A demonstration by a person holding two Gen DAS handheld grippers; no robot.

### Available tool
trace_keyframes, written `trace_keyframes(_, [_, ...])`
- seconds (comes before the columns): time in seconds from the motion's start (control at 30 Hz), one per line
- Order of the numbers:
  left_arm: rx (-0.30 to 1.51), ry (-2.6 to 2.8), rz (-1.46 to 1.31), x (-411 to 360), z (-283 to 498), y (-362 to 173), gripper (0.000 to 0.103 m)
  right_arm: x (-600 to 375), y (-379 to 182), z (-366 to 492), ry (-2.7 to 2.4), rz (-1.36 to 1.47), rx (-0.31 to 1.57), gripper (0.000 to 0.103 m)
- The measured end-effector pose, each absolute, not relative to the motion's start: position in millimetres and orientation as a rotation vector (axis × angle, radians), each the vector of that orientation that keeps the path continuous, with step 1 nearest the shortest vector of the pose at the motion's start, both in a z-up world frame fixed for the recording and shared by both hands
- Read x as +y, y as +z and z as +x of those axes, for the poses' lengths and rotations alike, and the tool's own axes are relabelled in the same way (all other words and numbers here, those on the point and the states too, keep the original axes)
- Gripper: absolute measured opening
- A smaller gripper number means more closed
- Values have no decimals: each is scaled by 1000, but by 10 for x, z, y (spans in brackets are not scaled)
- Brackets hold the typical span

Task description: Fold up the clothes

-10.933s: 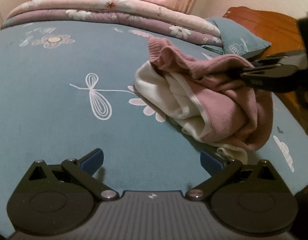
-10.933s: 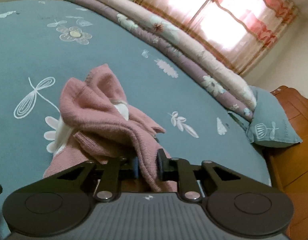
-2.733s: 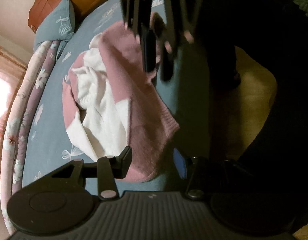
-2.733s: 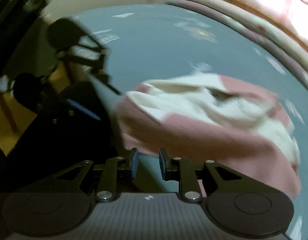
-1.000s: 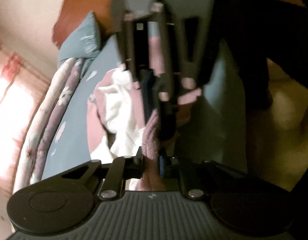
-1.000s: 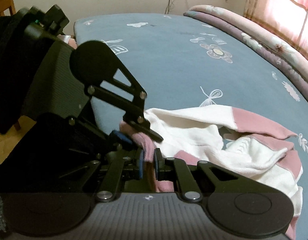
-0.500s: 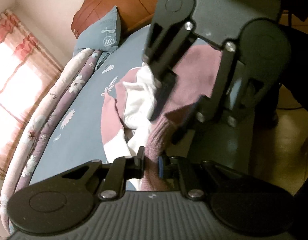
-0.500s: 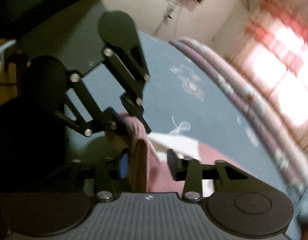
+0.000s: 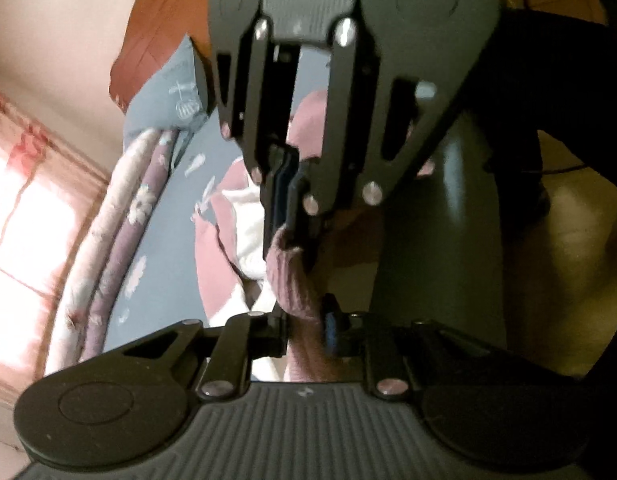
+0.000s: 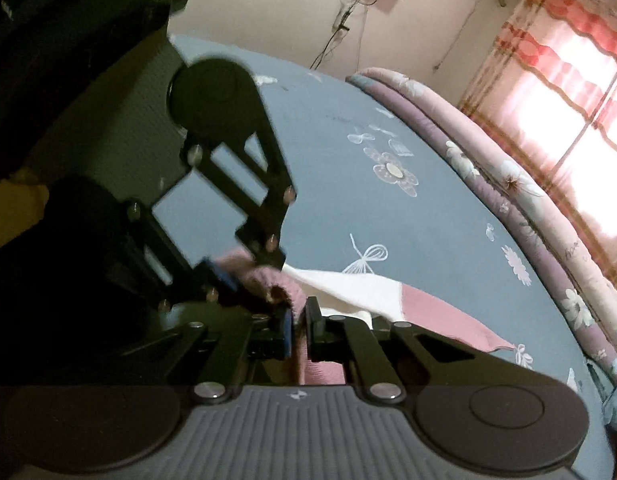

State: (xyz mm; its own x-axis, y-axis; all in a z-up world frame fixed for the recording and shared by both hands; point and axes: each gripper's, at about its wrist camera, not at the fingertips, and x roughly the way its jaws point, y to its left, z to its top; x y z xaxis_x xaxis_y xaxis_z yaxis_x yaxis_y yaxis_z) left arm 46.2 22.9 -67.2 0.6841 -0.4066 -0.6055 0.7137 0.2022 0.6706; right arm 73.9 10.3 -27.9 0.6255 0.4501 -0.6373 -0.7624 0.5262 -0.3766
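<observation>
A pink and white sweater lies crumpled on the blue bedsheet near the bed's edge. Both grippers meet head-on at one pink ribbed edge lifted off the bed. My left gripper is shut on that edge, and the cloth bulges up between its fingers. In the right wrist view the left gripper comes in from the left with pink cloth at its tips. My right gripper is closing its jaws on the same pink edge, close beside the left one. From the left wrist view the right gripper fills the upper middle.
A rolled floral quilt runs along the far side of the bed under a curtained window. A blue pillow leans on the wooden headboard. A person's dark clothing and bare floor are at the bed's near edge.
The right gripper's fingers have narrowed from a wider gap onto the pink edge, and that gripper has rolled to face the left one squarely. The left gripper keeps its hold.
</observation>
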Motion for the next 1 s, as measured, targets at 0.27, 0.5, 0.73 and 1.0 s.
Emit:
trace_keyframes(0.27, [350, -587, 865, 367, 772, -224, 8, -416, -125, 695, 606, -537, 499, 23])
trace_keyframes(0.5, [289, -497, 811, 231, 1125, 190, 8, -1157, -239, 633, 374, -354, 559, 34])
trace_keyframes(0.73, [280, -463, 791, -172, 1597, 415, 9, -1151, -649, 459, 328, -428, 594, 34])
trace_keyframes(1.0, [335, -457, 758, -281, 1908, 460, 9, -916, -941, 462, 297, -612, 525, 60])
